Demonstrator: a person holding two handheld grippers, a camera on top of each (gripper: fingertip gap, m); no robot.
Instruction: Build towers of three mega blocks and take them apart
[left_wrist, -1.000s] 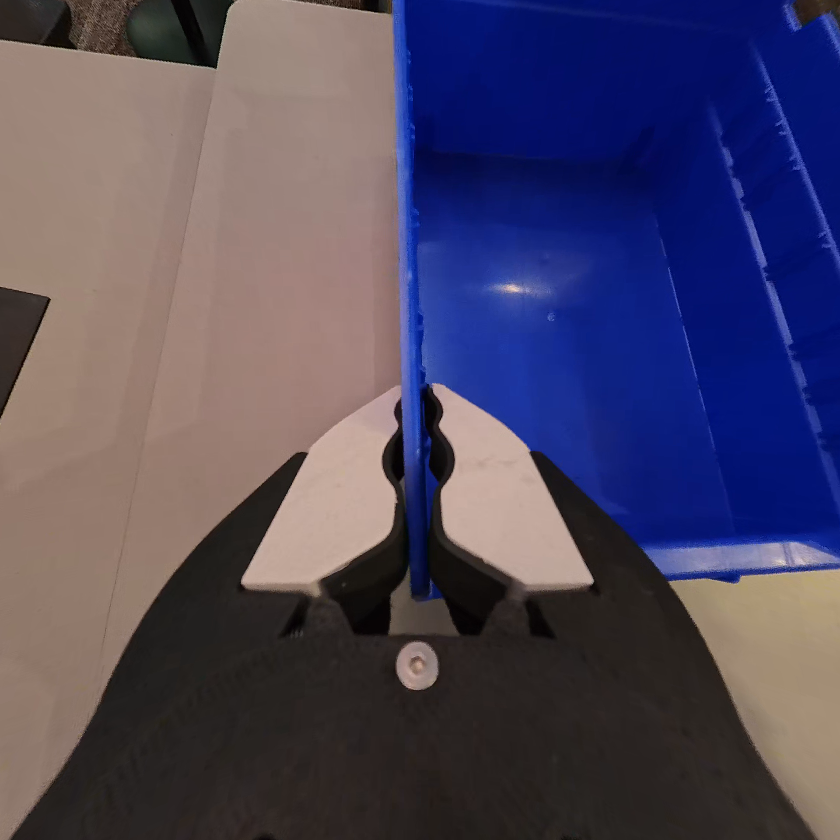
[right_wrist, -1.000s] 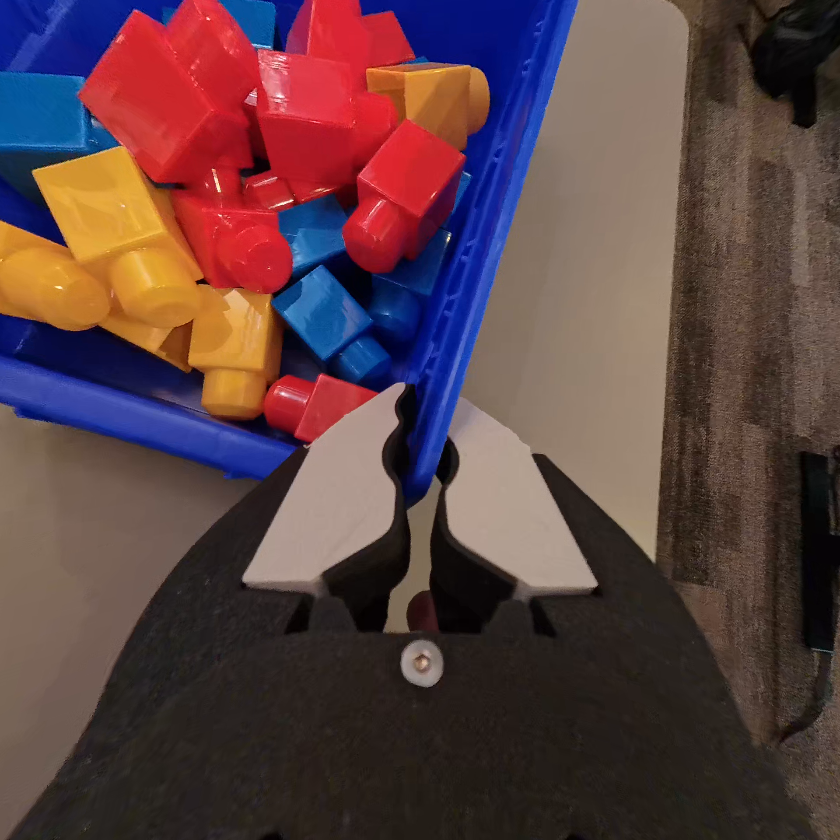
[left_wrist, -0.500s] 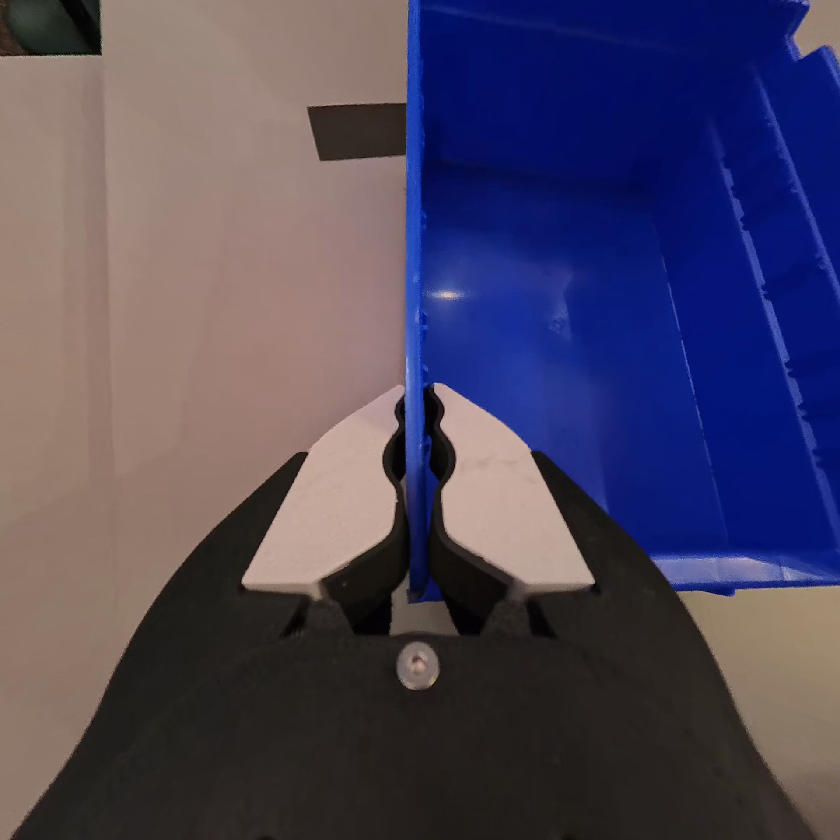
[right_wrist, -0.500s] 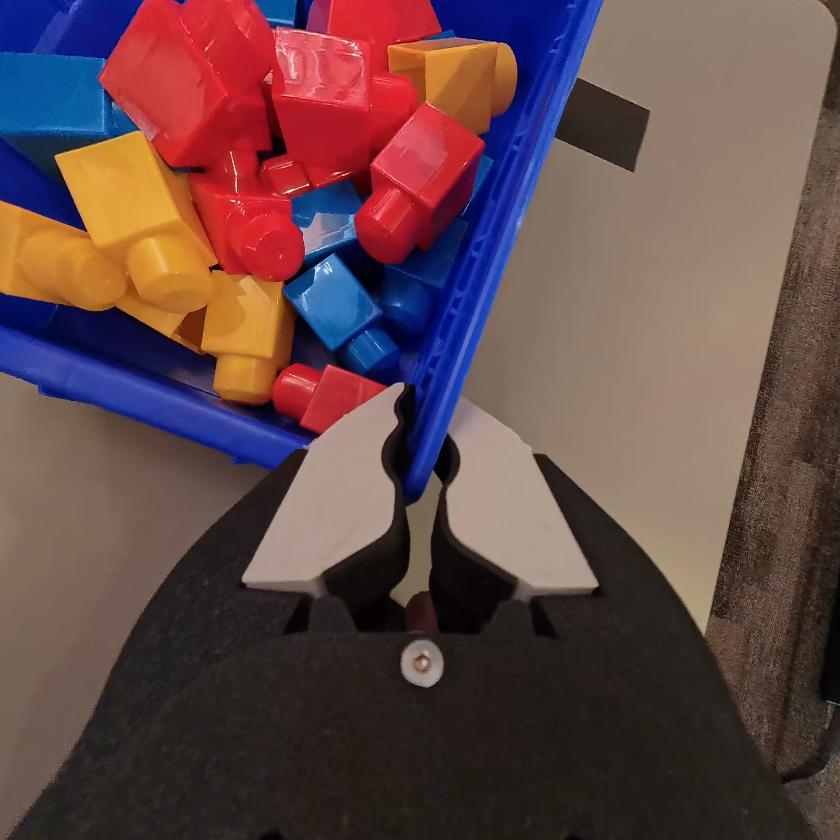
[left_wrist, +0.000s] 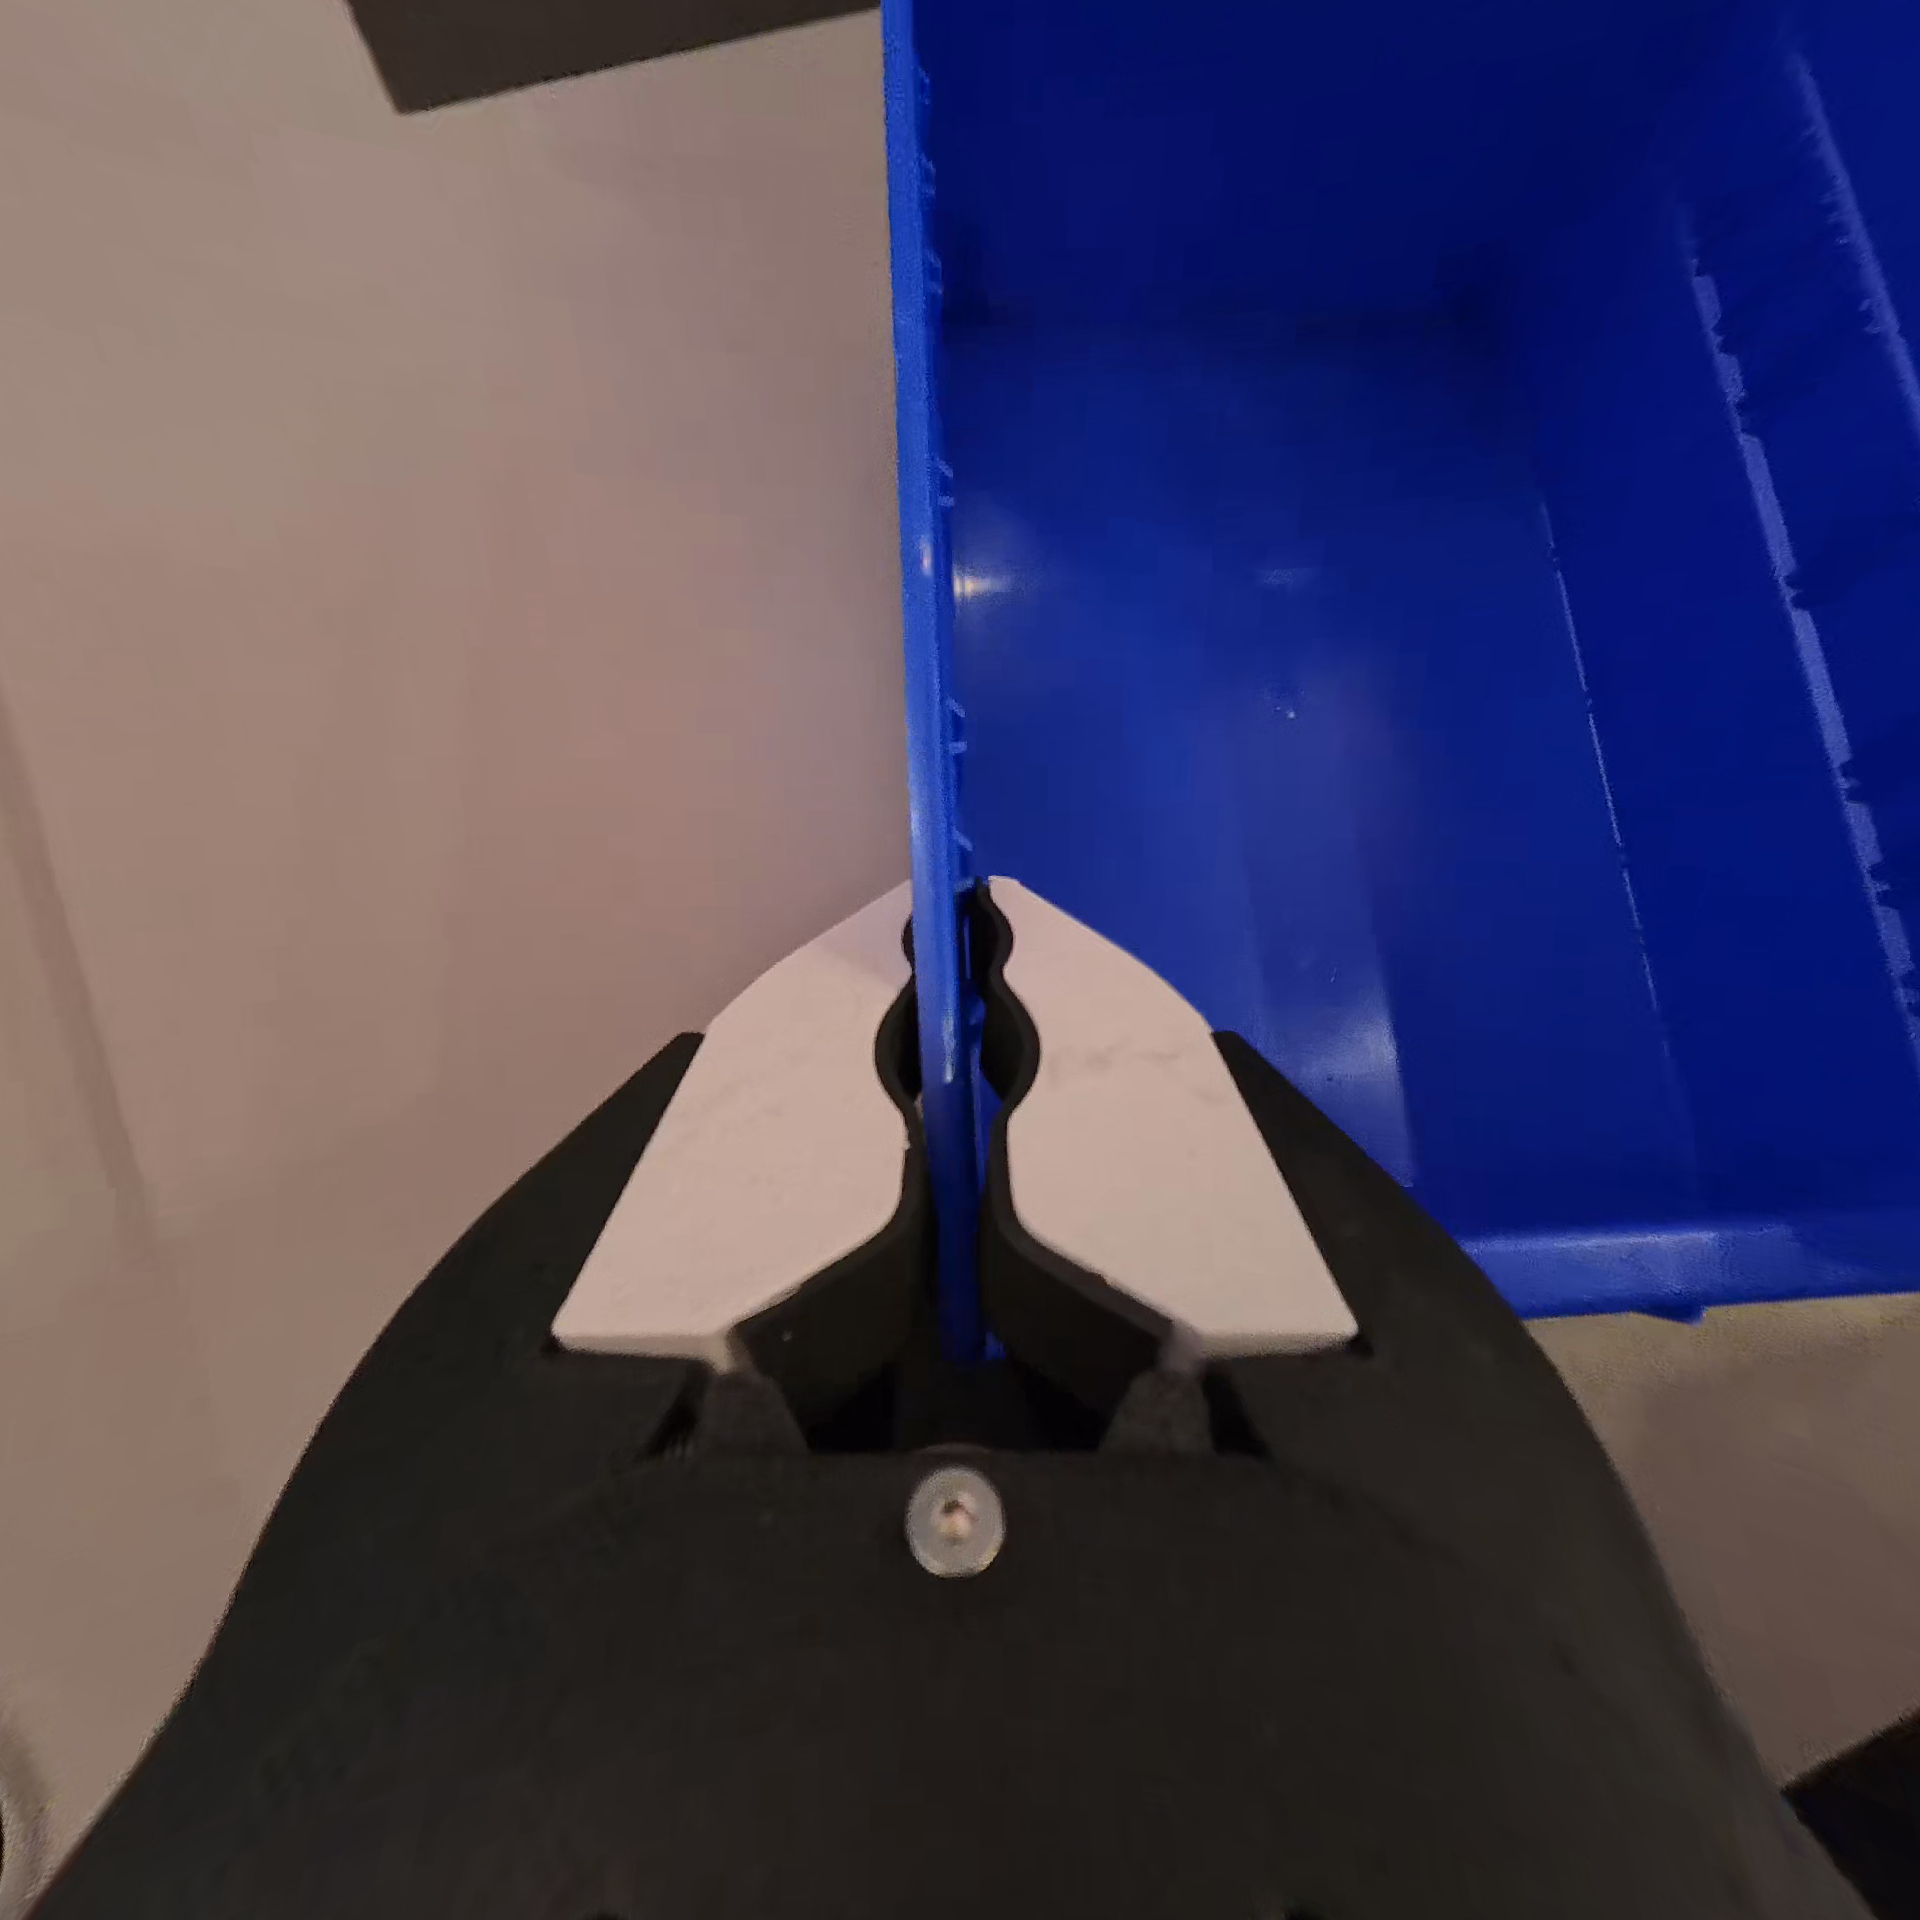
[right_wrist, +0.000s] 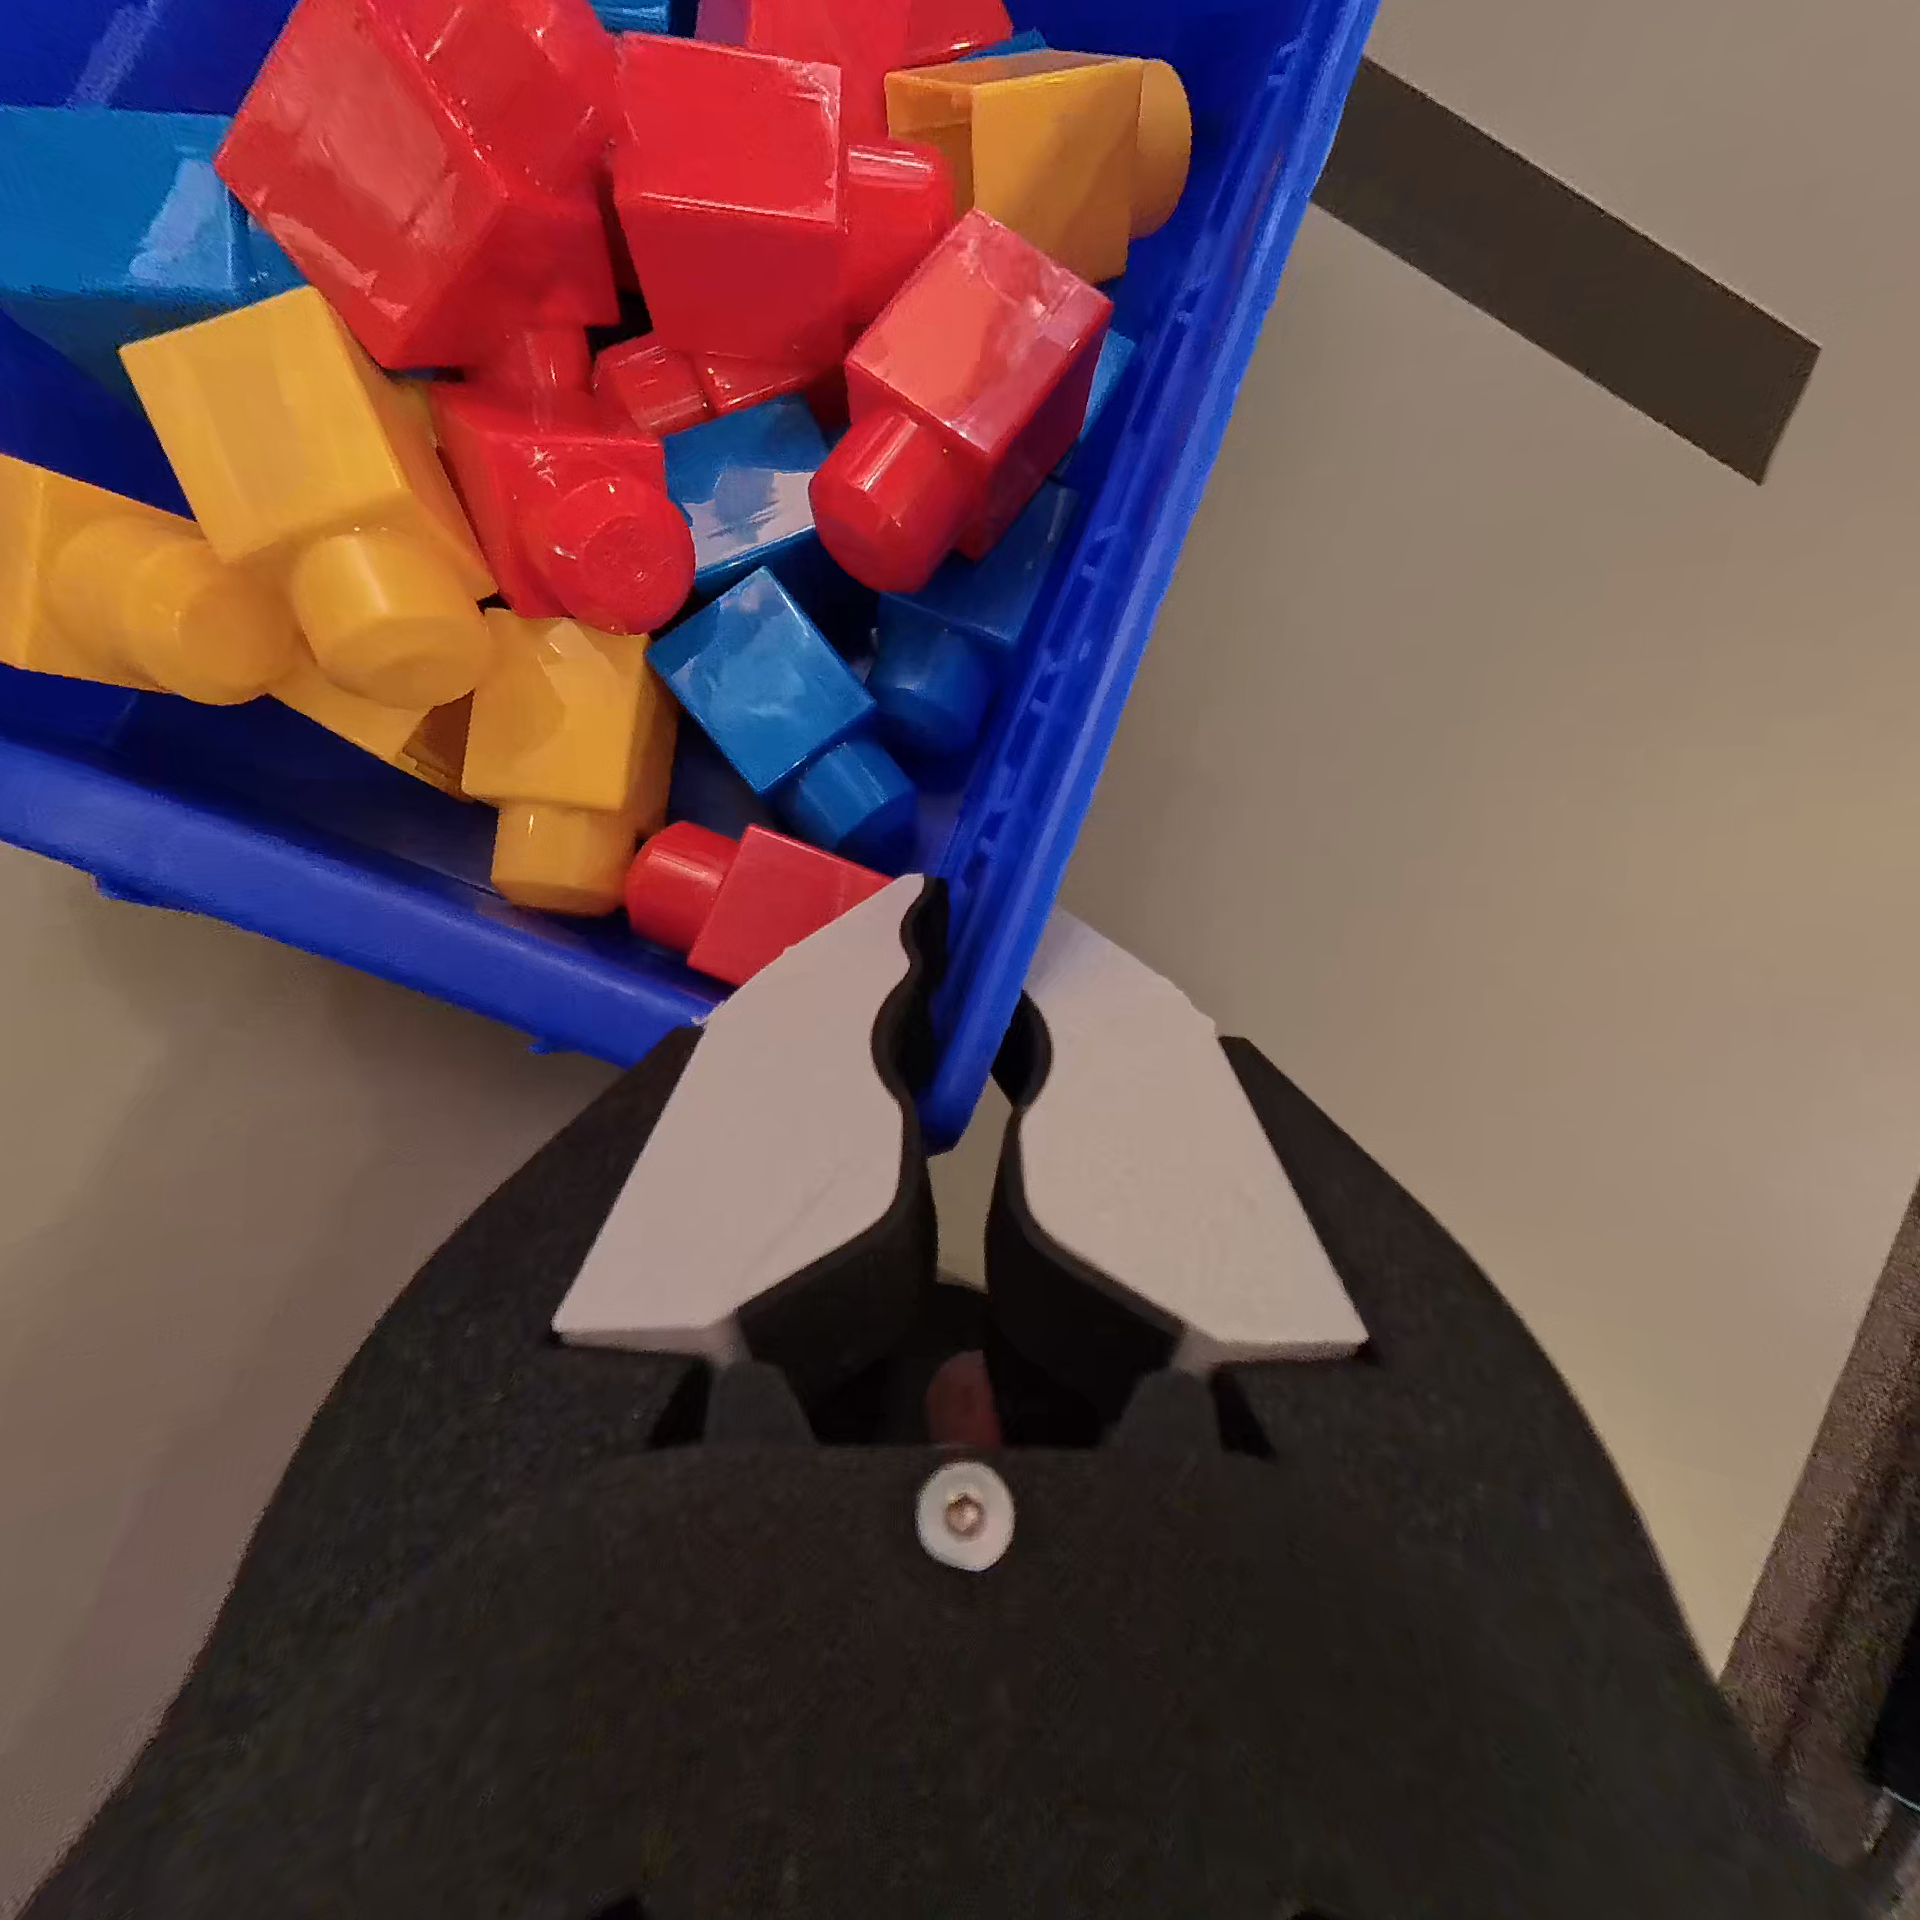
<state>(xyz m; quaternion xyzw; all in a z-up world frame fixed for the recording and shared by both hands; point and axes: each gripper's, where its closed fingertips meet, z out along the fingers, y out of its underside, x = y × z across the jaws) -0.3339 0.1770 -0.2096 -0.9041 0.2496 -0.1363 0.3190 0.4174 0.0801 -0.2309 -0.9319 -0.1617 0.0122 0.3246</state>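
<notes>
left gripper (left_wrist: 948, 914): closed on the left side wall of the blue bin (left_wrist: 1351, 727); wall ran edge-on between the jaws, both pads pressed on it.
right gripper (right_wrist: 961, 935): clamped on the right side wall of the same blue bin (right_wrist: 1049, 831), near its front corner; inner finger (right_wrist: 790, 1122) inside the bin, outer finger (right_wrist: 1153, 1143) outside.
bin, left wrist view: floor bare and glossy on this side, ribbed far wall at right.
mega blocks (right_wrist: 582, 416): loose pile in the bin, bunched toward the right gripper's side; red, yellow and blue mixed, none stacked as a tower that I could see.
red block (right_wrist: 966, 426): on top of the pile, stud pointing down-left, against the right wall.
small red block (right_wrist: 748, 899): at the front corner, touching the inner finger tip.
blue block (right_wrist: 769, 686): low in the pile, beside a yellow block (right_wrist: 571, 748).
table (right_wrist: 1455, 831): beige, under the bin; cannot tell if the bin was lifted or resting.
black tape strip (right_wrist: 1558, 270): on the table, right of the bin.
carpet (right_wrist: 1849, 1507): past the table edge, lower right.
</notes>
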